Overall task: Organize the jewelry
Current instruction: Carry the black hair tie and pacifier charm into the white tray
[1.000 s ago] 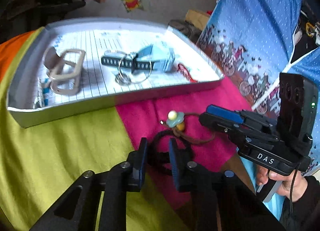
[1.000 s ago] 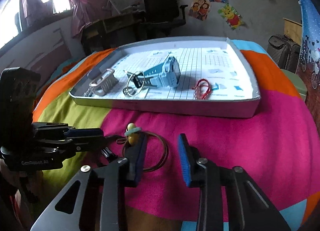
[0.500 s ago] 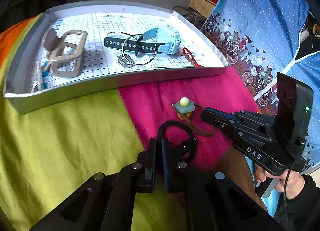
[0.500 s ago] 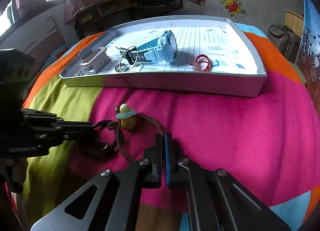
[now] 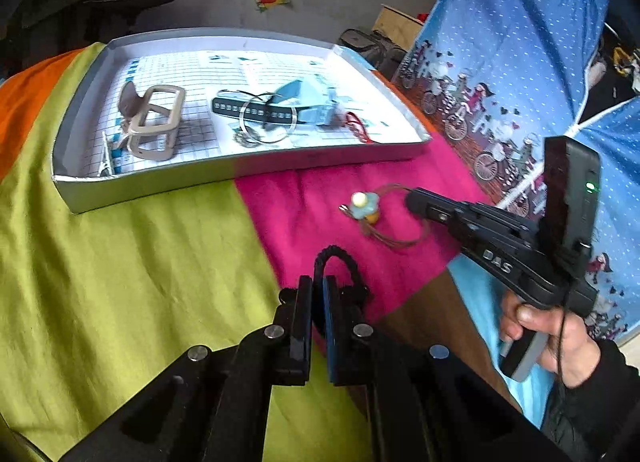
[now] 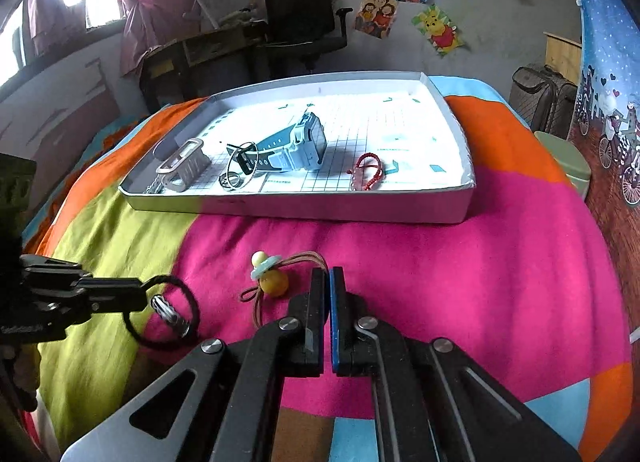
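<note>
on the pink blanket, left tongs gripping black bracelet, right tongs pinching brown cord bracelet

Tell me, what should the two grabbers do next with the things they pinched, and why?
Probably lift both and carry them to the tray. The left gripper is shut on the black braided bracelet, the right gripper on the brown cord bracelet with its yellow bead. Both bracelets are outside the tray, where the watch already lies.
</note>
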`<action>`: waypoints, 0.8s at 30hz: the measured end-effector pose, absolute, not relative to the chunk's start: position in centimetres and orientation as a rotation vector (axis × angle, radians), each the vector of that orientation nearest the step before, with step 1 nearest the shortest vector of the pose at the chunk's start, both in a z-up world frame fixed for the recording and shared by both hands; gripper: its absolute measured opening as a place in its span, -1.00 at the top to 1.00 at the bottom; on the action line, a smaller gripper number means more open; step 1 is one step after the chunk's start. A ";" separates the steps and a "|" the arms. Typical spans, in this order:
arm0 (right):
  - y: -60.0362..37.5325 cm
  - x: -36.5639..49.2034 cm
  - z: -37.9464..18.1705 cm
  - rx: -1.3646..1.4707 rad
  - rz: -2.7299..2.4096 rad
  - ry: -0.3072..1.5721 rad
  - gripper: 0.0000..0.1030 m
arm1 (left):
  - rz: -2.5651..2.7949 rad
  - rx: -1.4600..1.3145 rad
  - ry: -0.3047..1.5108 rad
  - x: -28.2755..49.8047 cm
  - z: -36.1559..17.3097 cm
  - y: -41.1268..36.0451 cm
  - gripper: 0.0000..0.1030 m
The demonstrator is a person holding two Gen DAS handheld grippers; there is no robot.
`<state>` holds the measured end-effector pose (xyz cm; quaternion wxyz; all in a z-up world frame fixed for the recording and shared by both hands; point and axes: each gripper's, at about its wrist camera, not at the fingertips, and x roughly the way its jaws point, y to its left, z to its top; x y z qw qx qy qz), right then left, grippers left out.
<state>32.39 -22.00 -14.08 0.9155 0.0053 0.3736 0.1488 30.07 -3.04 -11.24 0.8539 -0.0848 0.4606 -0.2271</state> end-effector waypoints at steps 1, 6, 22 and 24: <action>-22.1 32.4 -14.1 0.013 0.308 0.770 0.95 | -0.487 -0.186 0.970 29.9 -11.2 -3.0 0.89; -22.3 32.4 -13.9 0.024 0.316 0.768 0.95 | -0.503 -0.219 0.973 29.4 -10.8 -3.3 0.89; -23.2 31.1 -12.0 0.036 0.320 0.710 0.95 | -0.553 -0.186 0.960 28.4 -8.5 -5.1 0.89; -23.4 30.9 -11.8 0.039 0.321 0.705 0.95 | -0.557 -0.187 0.960 28.1 -8.4 -5.3 0.89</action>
